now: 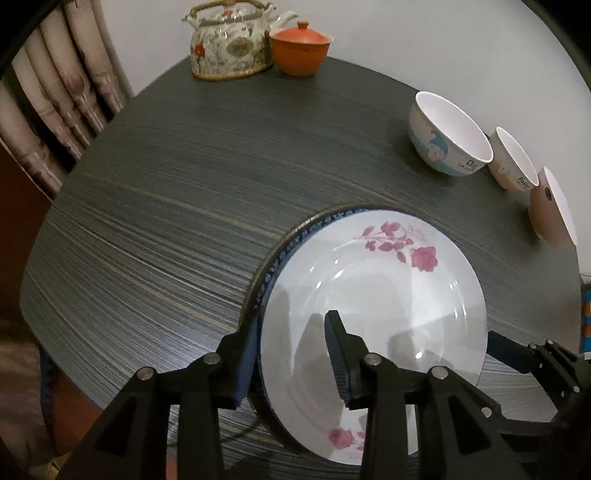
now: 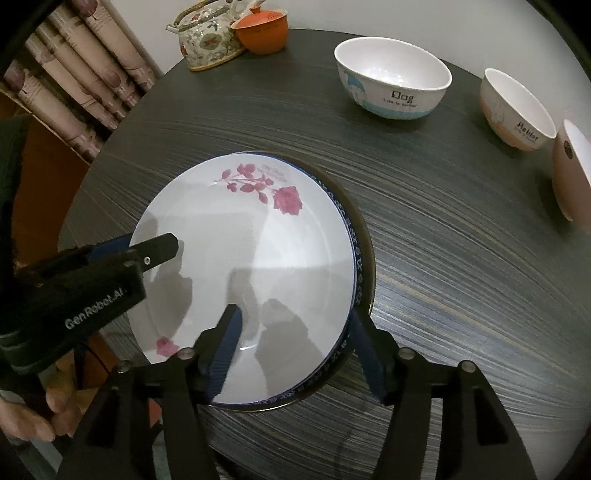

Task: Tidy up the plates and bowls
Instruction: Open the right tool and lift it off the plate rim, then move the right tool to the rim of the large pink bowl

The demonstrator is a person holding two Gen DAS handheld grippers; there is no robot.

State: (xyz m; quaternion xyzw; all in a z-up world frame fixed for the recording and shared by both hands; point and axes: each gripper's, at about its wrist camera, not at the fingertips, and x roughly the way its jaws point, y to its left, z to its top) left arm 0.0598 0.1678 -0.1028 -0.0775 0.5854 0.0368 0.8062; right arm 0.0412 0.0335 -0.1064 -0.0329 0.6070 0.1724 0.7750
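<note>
A white plate with pink roses (image 1: 388, 288) (image 2: 240, 240) lies stacked on a blue-rimmed plate (image 1: 295, 240) (image 2: 356, 251) on the dark table. My left gripper (image 1: 290, 325) (image 2: 136, 249) is open and straddles the stack's left rim, one finger outside it and one over the white plate. My right gripper (image 2: 293, 312) (image 1: 517, 350) is open across the opposite rim in the same way. No pad presses on the plates. Three bowls stand at the far right: a blue-printed one (image 1: 447, 136) (image 2: 391, 85), a pink one (image 1: 513, 162) (image 2: 517, 110) and another pink one (image 1: 554, 210) (image 2: 572, 170).
A flowered teapot (image 1: 229, 44) (image 2: 207, 40) and an orange lidded cup (image 1: 299, 48) (image 2: 262, 31) stand at the table's far edge. Curtains (image 1: 55, 110) hang to the left. A hand (image 2: 29, 417) holds the left gripper's handle. The table (image 1: 166, 221) curves off near the left.
</note>
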